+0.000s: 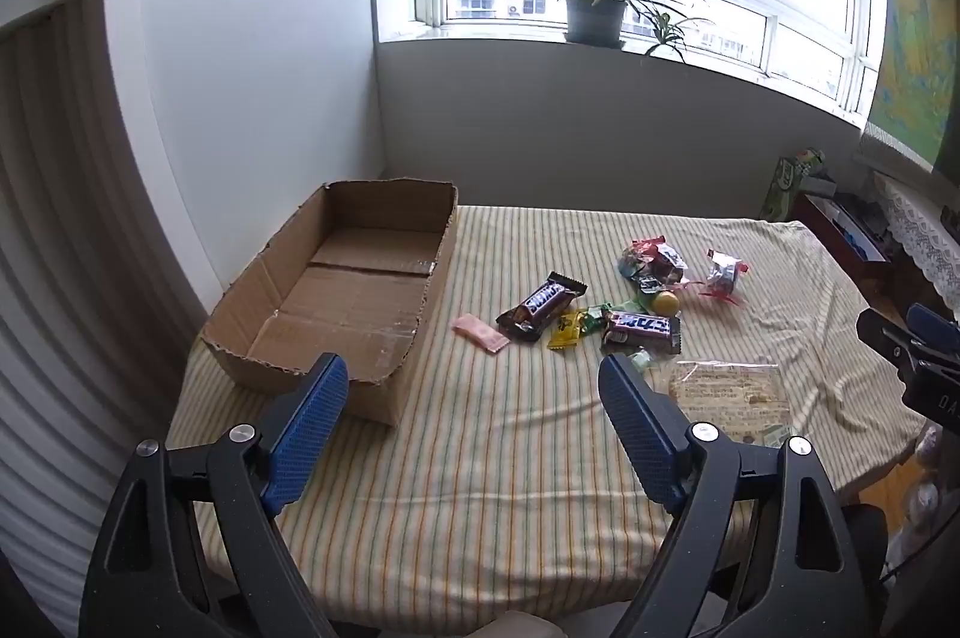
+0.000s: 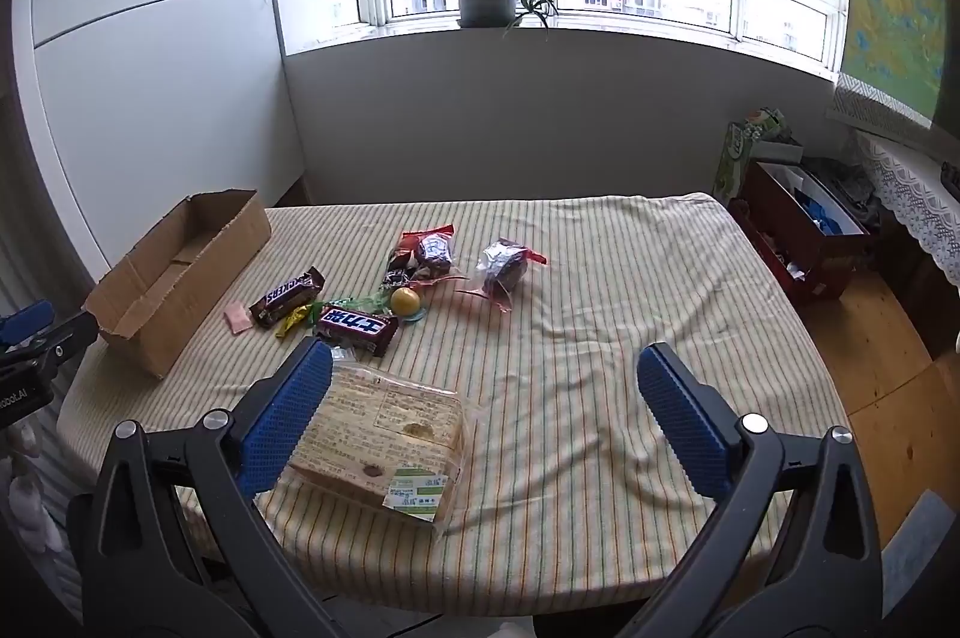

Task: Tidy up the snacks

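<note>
From the left wrist, the left gripper has its two blue fingers wide apart, with nothing between them. The cardboard box sits at about 11 o'clock from it, close by, and it looks empty. The snacks lie in a small heap at 1 o'clock, well apart from the gripper: a Snickers bar, a pink candy, a second chocolate bar and some crinkly wrapped sweets. These look light and slippery. The bars are fairly stiff, so I would pinch one across its middle.

From the right wrist, the right gripper is also wide apart and holds nothing. A bag of bread lies just beside its left finger, at about 8 o'clock, partly hidden behind it. The bread looks soft and squashy, and its plastic is slick, so I would take it gently by the long sides. The small snacks sit at 11 o'clock, farther off, on the striped cloth. The box is far over at 10 o'clock.
</note>
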`<state>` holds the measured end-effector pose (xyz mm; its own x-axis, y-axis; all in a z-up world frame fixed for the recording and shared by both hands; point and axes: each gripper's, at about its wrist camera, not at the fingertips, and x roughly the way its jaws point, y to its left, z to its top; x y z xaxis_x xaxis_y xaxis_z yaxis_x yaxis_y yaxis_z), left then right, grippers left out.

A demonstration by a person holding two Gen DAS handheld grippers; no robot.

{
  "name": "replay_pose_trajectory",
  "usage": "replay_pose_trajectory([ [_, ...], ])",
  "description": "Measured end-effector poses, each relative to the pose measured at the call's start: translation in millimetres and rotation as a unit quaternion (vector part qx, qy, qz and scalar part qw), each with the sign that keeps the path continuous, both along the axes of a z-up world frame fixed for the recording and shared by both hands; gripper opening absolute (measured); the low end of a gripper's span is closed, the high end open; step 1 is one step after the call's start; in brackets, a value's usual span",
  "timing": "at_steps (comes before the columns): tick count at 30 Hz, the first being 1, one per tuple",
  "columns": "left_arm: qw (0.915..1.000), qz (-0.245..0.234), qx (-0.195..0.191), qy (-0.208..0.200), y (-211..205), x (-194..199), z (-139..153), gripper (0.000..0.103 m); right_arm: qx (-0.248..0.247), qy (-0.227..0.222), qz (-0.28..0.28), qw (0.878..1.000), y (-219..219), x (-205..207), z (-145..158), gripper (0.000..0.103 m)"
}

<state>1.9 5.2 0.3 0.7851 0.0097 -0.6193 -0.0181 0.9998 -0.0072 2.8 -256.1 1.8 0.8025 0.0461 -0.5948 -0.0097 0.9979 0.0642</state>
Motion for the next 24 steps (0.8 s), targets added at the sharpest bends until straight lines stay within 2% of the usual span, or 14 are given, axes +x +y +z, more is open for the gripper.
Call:
replay_pose_trajectory([
  [24,1.0000,-0.007,-0.001,-0.003,-5.7,-2.2,1.8,0.086,-0.003,-0.011,-0.001,1.000,2.7,-7.5,3.4,0.103],
])
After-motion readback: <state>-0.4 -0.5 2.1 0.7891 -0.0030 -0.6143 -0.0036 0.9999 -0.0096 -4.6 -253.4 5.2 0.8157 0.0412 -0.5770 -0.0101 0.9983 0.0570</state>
